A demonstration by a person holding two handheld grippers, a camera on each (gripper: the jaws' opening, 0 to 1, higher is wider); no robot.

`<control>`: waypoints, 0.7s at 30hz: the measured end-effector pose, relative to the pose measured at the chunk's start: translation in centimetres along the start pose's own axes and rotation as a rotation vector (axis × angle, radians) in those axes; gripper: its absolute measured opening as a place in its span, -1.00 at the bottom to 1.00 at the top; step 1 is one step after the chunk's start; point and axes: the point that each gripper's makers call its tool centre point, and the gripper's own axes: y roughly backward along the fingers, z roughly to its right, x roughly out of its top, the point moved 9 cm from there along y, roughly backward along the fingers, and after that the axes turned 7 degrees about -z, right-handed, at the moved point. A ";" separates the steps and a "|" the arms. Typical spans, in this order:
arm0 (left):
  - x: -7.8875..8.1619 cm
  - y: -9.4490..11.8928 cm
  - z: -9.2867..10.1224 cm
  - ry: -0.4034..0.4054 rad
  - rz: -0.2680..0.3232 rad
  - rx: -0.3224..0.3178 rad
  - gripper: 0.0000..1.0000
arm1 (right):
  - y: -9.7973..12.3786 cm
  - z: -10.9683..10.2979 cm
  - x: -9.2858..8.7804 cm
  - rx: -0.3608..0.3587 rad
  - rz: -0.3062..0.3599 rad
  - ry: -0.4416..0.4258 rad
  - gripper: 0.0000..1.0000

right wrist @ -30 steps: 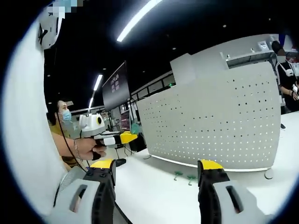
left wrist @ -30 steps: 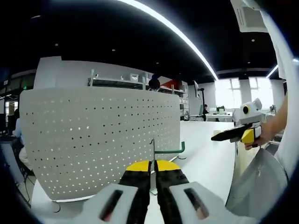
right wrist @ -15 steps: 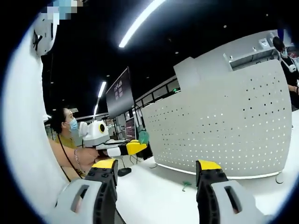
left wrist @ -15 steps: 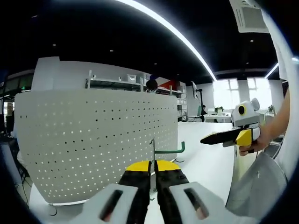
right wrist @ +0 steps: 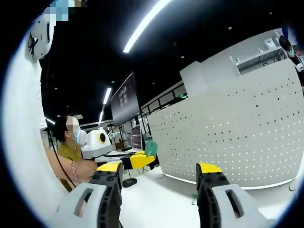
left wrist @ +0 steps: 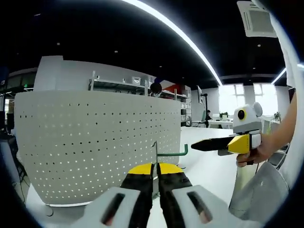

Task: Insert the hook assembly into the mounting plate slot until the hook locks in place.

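Observation:
The white perforated mounting plate (left wrist: 95, 142) stands upright on the white table (left wrist: 209, 166) and also spans the right gripper view (right wrist: 237, 133). My left gripper (left wrist: 155, 168) is shut on the hook assembly (left wrist: 164, 153), a thin metal stem with a green hook arm pointing right, held just in front of the plate's right end. My right gripper (left wrist: 202, 145) reaches in from the right, held by a hand, its tip a short way right of the green hook. In its own view the right gripper (right wrist: 159, 168) is open with nothing between its jaws. There the left gripper (right wrist: 137, 160) holds the green hook (right wrist: 149, 147) at the left.
A small green piece (right wrist: 195, 197) lies on the table near the plate's foot. A shelf (left wrist: 123, 83) and a grey wall rise behind the plate. A dark monitor (right wrist: 124, 97) hangs at the back, and a person (right wrist: 71, 152) stands at the left.
The right gripper has moved in toward the green hook from the right. The left gripper keeps its hold on the hook assembly in front of the plate.

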 end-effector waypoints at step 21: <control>-0.1 0.0 0.0 0.014 -0.003 0.017 -0.96 | -3.9 -0.9 0.5 0.071 0.010 -0.029 -0.02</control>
